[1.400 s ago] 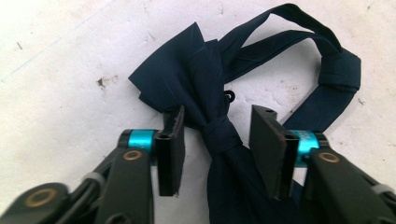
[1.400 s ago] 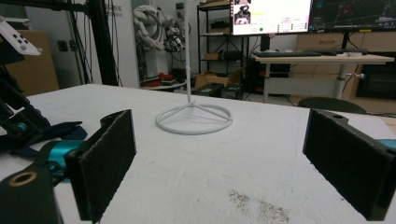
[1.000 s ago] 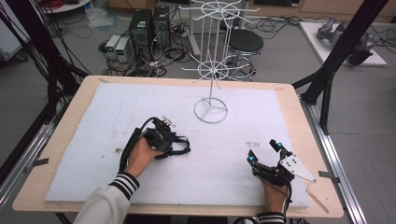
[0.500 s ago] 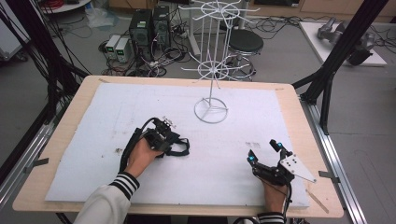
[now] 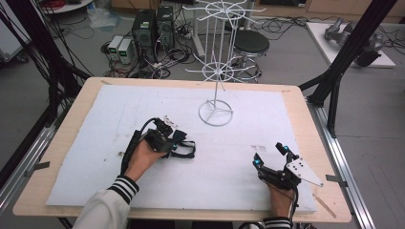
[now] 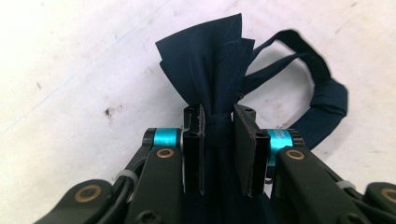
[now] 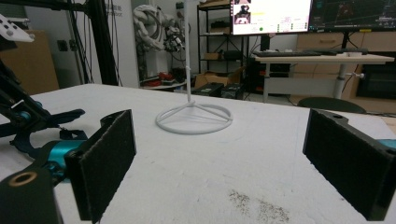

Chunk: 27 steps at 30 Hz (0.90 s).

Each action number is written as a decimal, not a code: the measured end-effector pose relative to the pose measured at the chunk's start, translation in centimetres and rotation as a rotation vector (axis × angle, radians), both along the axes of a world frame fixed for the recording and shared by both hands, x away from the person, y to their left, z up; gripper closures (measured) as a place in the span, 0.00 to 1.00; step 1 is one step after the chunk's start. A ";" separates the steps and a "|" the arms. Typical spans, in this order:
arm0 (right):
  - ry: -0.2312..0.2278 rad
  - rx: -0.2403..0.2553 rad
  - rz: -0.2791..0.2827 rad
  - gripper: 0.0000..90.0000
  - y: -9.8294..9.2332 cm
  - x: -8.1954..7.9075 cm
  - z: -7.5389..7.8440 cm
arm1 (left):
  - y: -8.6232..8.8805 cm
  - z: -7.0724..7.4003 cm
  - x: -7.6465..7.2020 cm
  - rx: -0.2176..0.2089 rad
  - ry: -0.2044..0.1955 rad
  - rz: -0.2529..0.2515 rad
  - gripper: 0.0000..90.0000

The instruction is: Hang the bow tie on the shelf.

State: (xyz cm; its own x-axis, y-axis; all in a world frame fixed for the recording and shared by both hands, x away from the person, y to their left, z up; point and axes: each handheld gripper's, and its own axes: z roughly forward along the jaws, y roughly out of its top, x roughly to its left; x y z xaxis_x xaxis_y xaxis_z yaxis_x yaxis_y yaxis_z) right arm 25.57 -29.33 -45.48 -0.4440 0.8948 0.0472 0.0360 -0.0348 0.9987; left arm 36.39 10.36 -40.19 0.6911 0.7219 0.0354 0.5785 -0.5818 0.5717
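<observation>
Pouch (image 6: 219, 60), dark blue cloth, lies on the white mat (image 5: 86, 143) left of middle, nearer the front edge. My left gripper (image 6: 218, 140) has just closed and is clenched on its bunched neck; cloth fans out past the pads (image 6: 247, 149), strap loops (image 6: 322, 98) trailing on the mat. My right gripper (image 5: 271, 155) rests near the front right corner, jaws wide apart, nothing between. White wire rack (image 5: 216, 112) stands toward the back edge, well apart from both
</observation>
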 end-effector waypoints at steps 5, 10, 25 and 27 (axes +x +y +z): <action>-0.001 -0.003 -0.001 0.10 0.0 0.0 0.0 | 0.3 0.5 -0.1 -0.059 -0.041 -0.018 0.82; -0.002 -0.004 -0.001 0.10 0.0 0.0 0.0 | 0.6 1.0 -0.2 -0.129 -0.067 -0.027 0.82; -0.006 -0.011 -0.001 0.10 0.0 0.0 0.0 | 0.7 3.1 -0.7 -0.301 -0.219 -0.079 0.82; -0.006 -0.011 -0.001 0.10 0.0 0.0 0.0 | 0.8 3.3 -0.8 -0.320 -0.232 -0.079 0.82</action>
